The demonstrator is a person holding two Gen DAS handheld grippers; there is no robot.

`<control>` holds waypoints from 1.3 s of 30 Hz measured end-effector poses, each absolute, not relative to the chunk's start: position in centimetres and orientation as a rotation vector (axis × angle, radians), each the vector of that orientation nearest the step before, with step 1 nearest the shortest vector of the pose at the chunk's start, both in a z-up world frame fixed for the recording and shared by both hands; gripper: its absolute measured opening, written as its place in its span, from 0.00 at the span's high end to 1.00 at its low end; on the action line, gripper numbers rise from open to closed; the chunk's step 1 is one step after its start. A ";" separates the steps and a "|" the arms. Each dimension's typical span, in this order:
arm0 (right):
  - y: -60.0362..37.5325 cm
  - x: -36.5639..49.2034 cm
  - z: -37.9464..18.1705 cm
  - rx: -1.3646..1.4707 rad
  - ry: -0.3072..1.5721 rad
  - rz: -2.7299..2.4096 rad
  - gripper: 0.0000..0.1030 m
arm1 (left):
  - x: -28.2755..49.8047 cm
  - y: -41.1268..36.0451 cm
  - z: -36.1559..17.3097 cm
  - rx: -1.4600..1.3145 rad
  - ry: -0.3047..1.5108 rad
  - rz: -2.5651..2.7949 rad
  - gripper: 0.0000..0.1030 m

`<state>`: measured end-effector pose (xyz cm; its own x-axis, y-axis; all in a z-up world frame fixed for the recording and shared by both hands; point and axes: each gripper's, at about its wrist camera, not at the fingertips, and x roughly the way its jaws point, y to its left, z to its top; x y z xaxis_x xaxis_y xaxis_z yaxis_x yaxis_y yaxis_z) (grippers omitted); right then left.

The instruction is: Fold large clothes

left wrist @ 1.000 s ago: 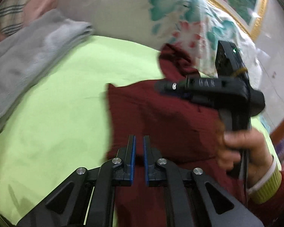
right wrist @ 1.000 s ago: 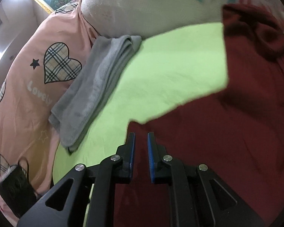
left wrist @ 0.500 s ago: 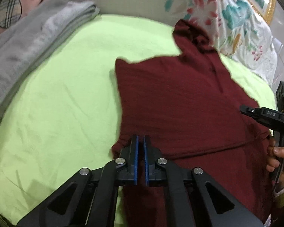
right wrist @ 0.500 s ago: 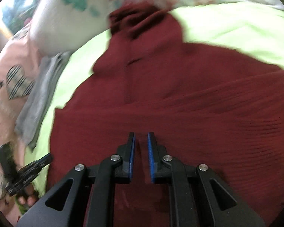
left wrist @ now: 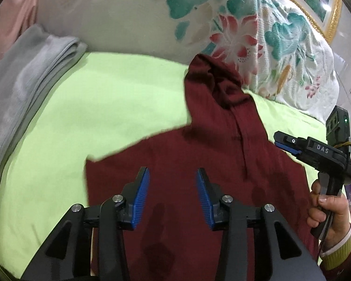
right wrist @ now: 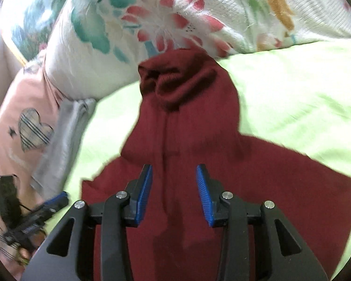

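Observation:
A dark red sweater lies flat on the lime green sheet, its rumpled collar pointing at the floral quilt. It also shows in the right wrist view. My left gripper is open and empty, hovering over the sweater's left part. My right gripper is open and empty above the sweater's middle, below the collar. The right gripper also shows at the right edge of the left wrist view, and the left gripper blurred at the lower left of the right wrist view.
A folded grey garment lies along the left edge of the sheet. A white floral quilt is heaped at the far side. A pink heart-print cover lies to the left. A gold picture frame is behind the quilt.
Both grippers have opened and let go of the sweater, which now lies spread on the sheet. Both have pulled back and now look toward the collar.

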<state>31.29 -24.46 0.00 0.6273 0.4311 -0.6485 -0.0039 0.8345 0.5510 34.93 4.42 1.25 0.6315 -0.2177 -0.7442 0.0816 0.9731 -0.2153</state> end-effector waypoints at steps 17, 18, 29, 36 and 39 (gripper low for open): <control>-21.5 43.1 -1.3 -0.198 0.849 0.184 0.41 | 56.0 -0.2 -1.3 0.013 0.913 -0.162 0.49; -21.2 43.5 -1.5 -0.242 0.841 0.187 0.39 | 56.8 -0.5 -1.6 0.024 0.913 -0.167 0.49; -25.2 45.3 0.3 -0.043 0.767 0.240 0.93 | 62.7 -2.9 -2.8 0.025 0.899 -0.231 0.91; -29.6 42.1 2.9 0.187 0.730 0.241 0.94 | 59.4 -2.5 -0.3 0.028 0.783 -0.241 0.99; -30.8 40.0 3.5 0.301 0.742 0.257 0.94 | 56.0 -1.4 1.4 0.017 0.732 -0.272 0.99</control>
<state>39.95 -30.78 3.51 0.7095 0.3328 -0.6211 -0.1223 0.9262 0.3565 55.96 -1.39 1.37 0.7101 -0.2392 -0.6622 0.2509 0.9647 -0.0795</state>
